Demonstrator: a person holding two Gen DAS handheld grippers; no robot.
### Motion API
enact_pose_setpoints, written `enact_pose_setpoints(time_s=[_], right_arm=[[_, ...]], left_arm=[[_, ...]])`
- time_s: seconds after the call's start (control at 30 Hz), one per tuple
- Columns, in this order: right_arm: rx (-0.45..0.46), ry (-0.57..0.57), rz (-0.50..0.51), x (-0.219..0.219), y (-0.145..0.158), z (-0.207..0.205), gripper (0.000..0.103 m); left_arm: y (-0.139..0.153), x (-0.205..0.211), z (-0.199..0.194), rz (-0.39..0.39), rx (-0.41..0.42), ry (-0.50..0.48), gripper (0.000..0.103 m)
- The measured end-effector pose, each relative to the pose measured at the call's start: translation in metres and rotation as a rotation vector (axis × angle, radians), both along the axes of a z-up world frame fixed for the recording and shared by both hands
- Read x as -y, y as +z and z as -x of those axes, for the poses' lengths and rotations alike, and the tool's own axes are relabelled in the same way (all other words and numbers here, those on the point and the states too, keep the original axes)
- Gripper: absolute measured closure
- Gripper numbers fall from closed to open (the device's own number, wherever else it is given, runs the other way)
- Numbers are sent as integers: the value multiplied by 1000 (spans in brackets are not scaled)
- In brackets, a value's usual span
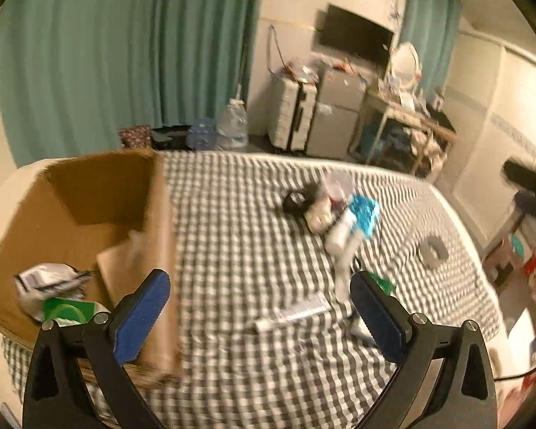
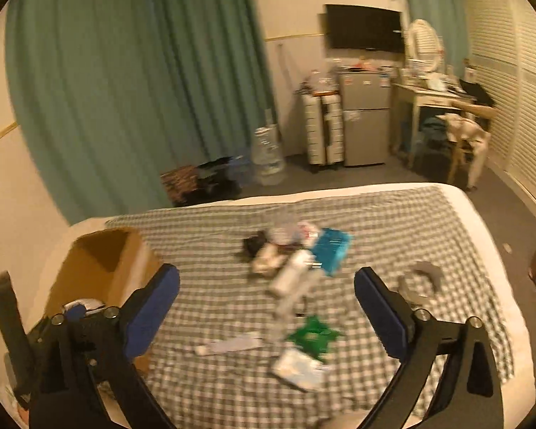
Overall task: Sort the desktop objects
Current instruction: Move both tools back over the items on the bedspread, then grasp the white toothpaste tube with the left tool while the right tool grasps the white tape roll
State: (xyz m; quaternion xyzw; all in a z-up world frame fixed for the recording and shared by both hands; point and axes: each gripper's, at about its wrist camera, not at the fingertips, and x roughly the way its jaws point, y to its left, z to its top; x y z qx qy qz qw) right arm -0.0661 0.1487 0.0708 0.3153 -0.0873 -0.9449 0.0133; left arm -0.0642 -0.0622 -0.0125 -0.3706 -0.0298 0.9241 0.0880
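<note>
Checked cloth (image 2: 393,221) covering bed, blurred in both views
Open cardboard box (image 1: 100,178) at cloth's left edge; crumpled white wrapper (image 1: 50,280) and green packet (image 1: 68,309) inside
Loose pile mid-cloth: blue packet (image 2: 330,246), white tube (image 2: 289,273), black item (image 2: 255,243)
Grey tape roll (image 1: 433,251) apart to right
Green wrapper (image 2: 312,336) and flat white tube (image 2: 228,345) nearer
Left gripper (image 1: 259,307) fingers spread wide, nothing between, beside box wall
Right gripper (image 2: 266,307) fingers spread wide, empty, above scattered items

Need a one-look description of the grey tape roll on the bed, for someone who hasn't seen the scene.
Start at the checked bedspread, then find the heap of clutter in its middle. The tape roll lies alone on the side away from the cardboard box: a flat grey ring with an open hole, touching nothing else.
</note>
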Motion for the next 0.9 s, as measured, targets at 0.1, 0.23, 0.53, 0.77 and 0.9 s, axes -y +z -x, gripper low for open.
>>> enact_pose_setpoints(time_s=[0.1, 0.23, 0.53, 0.77, 0.9], right_arm=[[7, -62, 12, -41, -8, -7, 2], [65, -157, 64, -88, -32, -4, 2], [170, -266, 141, -157, -88, 11, 2], [247, -314, 166, -181, -131, 41, 2], [297, -333, 171, -193, -156, 64, 2]], left_arm=[[-27, -27, 5, 16, 42, -54, 0], [-68, -57, 18, 108, 101, -95, 0], [-156, -70, 52, 216, 289, -135, 0], [-179, -65, 72, 184, 348, -133, 13], [-175, -75, 72, 192, 317, -212, 36]])
